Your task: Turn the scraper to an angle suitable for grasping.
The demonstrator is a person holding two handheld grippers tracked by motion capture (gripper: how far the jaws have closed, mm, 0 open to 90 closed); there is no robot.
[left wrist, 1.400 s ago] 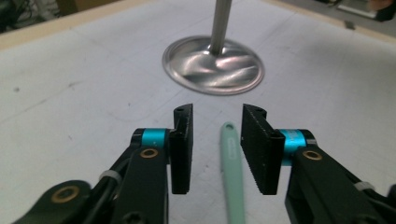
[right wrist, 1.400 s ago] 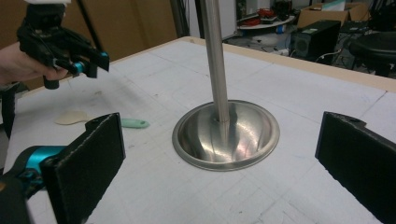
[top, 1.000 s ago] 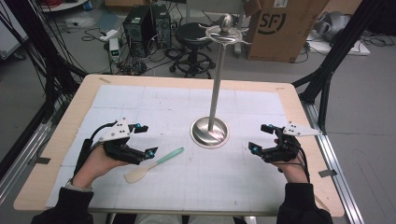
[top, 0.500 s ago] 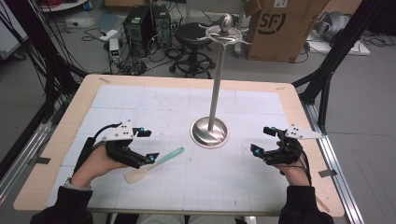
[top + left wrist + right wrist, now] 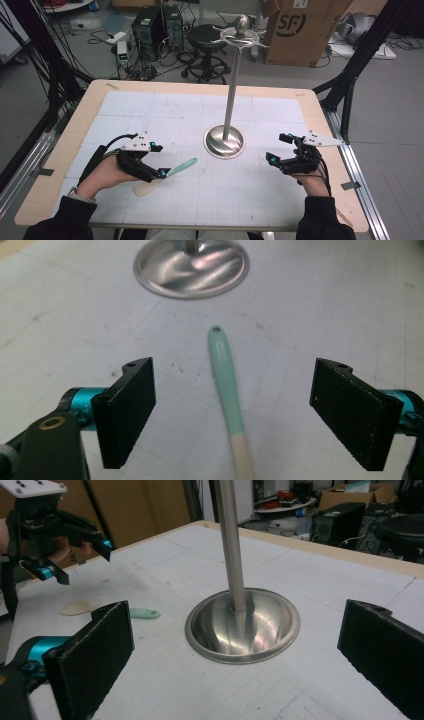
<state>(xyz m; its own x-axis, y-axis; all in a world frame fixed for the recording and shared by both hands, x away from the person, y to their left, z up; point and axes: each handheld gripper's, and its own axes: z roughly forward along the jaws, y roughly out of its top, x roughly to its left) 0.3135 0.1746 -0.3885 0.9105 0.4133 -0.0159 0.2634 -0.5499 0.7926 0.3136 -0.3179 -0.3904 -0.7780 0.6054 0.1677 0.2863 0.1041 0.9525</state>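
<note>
A spatula point(image 5: 165, 176) with a mint-green handle and a pale beige blade is seen lying flat on the white gridded mat of the desk point(image 5: 200, 120), toward the near left part. Its handle end is pointed toward the round base of a tall metal stand point(image 5: 225, 141), which is set upright near the middle of the desk; the two are apart.

The left hand-held gripper point(image 5: 159, 173) is held low over the spatula. In the left gripper view, the handle point(image 5: 227, 385) is seen running between the two black pads point(image 5: 125, 410), which are spread wide and touch nothing. The jaws have just been closing a little, yet the spatula is not gripped and rests on the mat.

The right hand-held gripper point(image 5: 275, 159) is held at the near right of the desk, well apart from the spatula and pointed toward the stand. In the right gripper view, its pads point(image 5: 95, 655) are seen wide open with nothing between them, and the stand's base point(image 5: 242, 625) lies beyond them. Farther off in that view, the left hand-held gripper point(image 5: 75, 550) is seen above the beige blade point(image 5: 77, 608).
</note>
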